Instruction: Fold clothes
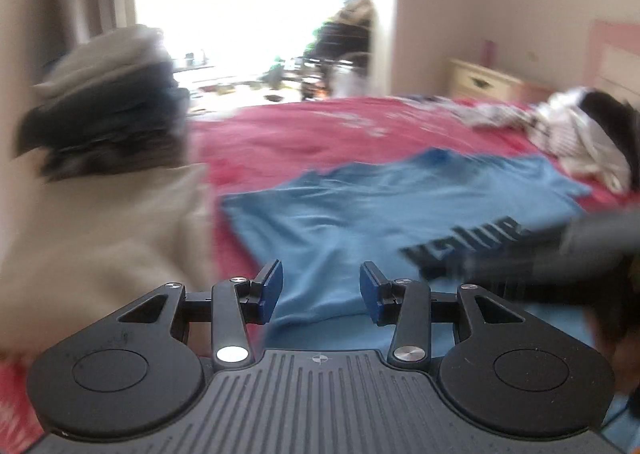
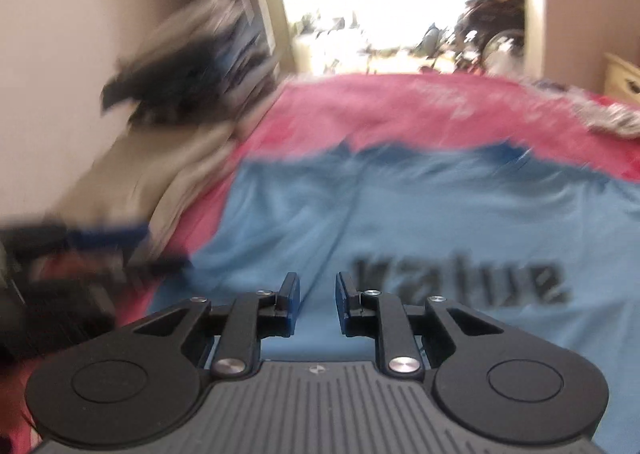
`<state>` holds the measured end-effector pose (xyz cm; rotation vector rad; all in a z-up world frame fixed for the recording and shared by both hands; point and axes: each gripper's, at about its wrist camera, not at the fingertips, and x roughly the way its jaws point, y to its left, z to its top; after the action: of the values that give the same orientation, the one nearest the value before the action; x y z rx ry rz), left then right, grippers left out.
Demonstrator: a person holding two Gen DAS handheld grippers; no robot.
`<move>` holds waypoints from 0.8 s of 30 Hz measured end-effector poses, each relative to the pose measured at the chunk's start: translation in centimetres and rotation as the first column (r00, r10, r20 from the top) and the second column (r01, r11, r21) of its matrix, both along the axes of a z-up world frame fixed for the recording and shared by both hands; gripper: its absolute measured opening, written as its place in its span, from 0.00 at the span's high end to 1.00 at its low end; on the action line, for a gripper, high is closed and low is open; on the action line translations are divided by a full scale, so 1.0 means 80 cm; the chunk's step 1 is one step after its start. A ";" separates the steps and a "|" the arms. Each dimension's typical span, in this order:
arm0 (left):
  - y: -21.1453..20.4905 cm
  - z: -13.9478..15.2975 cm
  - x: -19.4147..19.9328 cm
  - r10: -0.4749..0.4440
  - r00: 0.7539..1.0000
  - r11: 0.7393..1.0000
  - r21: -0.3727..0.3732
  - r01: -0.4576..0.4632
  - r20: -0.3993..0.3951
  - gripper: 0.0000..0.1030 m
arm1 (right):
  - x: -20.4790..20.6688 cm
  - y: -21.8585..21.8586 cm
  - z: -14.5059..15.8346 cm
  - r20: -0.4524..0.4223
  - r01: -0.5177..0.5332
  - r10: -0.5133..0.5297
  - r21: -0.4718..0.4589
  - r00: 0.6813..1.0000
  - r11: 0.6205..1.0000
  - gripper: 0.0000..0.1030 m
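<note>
Left wrist view, blurred: blue T-shirt (image 1: 400, 213) lies spread flat on the red bedspread (image 1: 300, 133), black lettering toward its right side, near edge running under the camera. Left gripper (image 1: 321, 292) hovers just above the shirt's near-left part, jaws well apart, nothing between the pads. A stack of folded clothes (image 1: 100, 173) sits at left beside the shirt; a loose heap of white and dark clothes (image 1: 576, 137) lies at the far right of the bed. A dark streak at right (image 1: 580, 250) is likely the other gripper, too smeared to be sure. Judgement: thin knit cotton, light, limp, not fragile; it will drape and drag on the bedspread, so a pinch on a hem, sleeve edge or shoulder seam should hold better than a pinch in mid-panel. Right wrist view, also blurred: the same shirt fills the field ahead, the word "value" (image 2: 460, 286) just right of the fingers. Right gripper (image 2: 318, 308) sits low over the shirt's middle, jaws parted by a moderate gap, holding nothing. Whether the pads touch the cloth cannot be told. The stack shows at left (image 2: 180, 157)
</note>
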<state>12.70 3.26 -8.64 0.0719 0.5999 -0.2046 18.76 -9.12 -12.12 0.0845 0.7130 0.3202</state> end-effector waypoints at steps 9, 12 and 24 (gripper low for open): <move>0.006 -0.068 0.025 -0.007 0.991 1.000 -0.008 0.006 -0.133 0.64 | 0.107 0.036 0.014 -0.003 -0.226 0.226 0.048 0.974 0.973 0.79; 0.007 -0.068 0.025 0.020 0.989 0.999 -0.032 -0.025 -0.149 0.64 | 0.152 0.074 -0.020 -0.065 -0.277 0.278 0.023 0.958 0.961 0.79; 0.007 -0.066 0.020 0.064 0.982 0.995 -0.069 -0.077 -0.175 0.64 | 0.209 0.090 -0.012 -0.070 -0.323 0.327 0.066 0.942 0.944 0.82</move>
<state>14.27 3.81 -13.93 -0.0409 0.7655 -0.1653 35.45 -1.94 -13.09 0.0294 0.7990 0.6563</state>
